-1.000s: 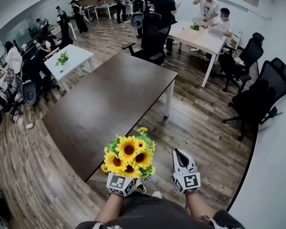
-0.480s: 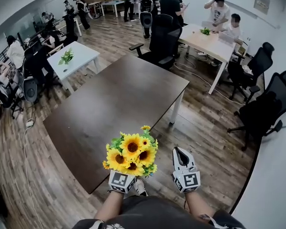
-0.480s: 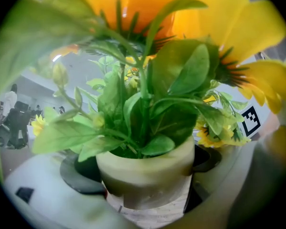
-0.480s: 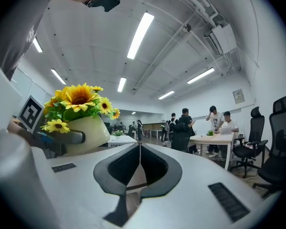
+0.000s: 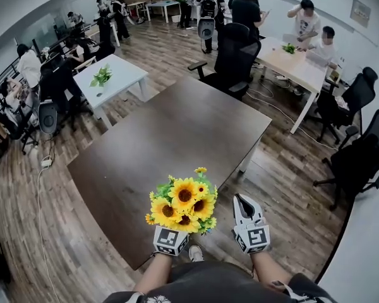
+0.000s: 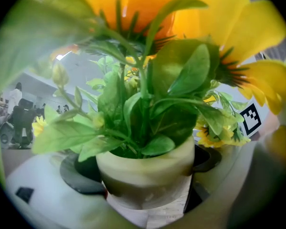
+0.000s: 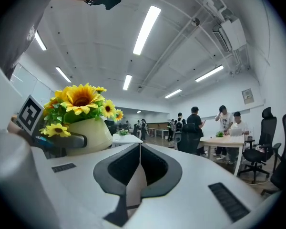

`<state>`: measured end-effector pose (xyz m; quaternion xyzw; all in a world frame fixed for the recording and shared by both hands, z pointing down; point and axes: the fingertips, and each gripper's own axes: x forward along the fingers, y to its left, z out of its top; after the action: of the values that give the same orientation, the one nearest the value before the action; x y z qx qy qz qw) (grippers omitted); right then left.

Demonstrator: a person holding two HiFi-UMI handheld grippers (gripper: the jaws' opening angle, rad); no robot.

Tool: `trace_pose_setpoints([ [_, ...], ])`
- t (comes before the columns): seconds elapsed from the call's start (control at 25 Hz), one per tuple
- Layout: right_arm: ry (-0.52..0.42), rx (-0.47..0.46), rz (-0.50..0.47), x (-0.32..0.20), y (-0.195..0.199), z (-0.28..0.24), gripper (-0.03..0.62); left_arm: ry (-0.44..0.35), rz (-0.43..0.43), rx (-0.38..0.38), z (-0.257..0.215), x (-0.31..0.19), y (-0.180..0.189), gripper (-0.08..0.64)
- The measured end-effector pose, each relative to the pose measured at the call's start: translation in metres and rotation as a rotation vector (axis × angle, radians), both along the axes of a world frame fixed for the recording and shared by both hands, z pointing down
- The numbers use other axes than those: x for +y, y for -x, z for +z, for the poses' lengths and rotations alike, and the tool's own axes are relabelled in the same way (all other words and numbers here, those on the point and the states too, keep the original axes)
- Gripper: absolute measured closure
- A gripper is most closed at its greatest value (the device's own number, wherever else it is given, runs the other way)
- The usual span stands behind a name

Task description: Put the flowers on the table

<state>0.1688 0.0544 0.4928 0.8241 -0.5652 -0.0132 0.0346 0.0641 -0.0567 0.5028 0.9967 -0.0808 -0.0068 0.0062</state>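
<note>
Item: pot of artificial sunflowers (image 5: pixel 184 199), yellow heads over green leaves, in a cream pot (image 6: pixel 145 168) with a paper label low on its side. Location: held in the air over the near edge of the dark brown worktop (image 5: pixel 170 137), not resting on it. Left hand-held gripper (image 5: pixel 171 235): jaws clamped on either side of the cream pot, dark pads against its wall, pot upright. Right hand-held gripper (image 5: pixel 242 202): just beside the flowers on their right, jaws pressed together with nothing between them, tips pointing out over the wood floor (image 5: pixel 290 188). Surroundings: a black office chair (image 5: pixel 234 59) at the far end of the dark worktop; a white worktop (image 5: pixel 123 81) to the left carrying a small green plant (image 5: pixel 102 76); a pale wood table (image 5: pixel 300 68) to the right with people seated and standing at it; more people standing at the far end of the room
</note>
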Motion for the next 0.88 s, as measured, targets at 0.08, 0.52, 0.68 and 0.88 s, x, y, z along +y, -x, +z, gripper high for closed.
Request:
trace_pose_setpoints([
  [0.08,0.004,0.017,-0.015,-0.016,0.005,-0.003,0.568,0.003,-0.011,-0.004,0.002,-0.013,0.001,0.021],
  [0.52,0.048,0.066,-0.072,-0.085,0.017,0.000,0.568,-0.030,-0.079,-0.008,0.004,-0.070,0.014,0.021],
  [0.68,0.043,0.070,-0.115,-0.111,0.014,-0.002,0.568,-0.041,-0.123,-0.026,0.007,-0.090,0.015,0.021],
  [0.88,0.039,0.059,-0.215,-0.138,-0.003,-0.008,0.568,-0.046,-0.208,-0.043,0.000,-0.106,0.004,0.021],
])
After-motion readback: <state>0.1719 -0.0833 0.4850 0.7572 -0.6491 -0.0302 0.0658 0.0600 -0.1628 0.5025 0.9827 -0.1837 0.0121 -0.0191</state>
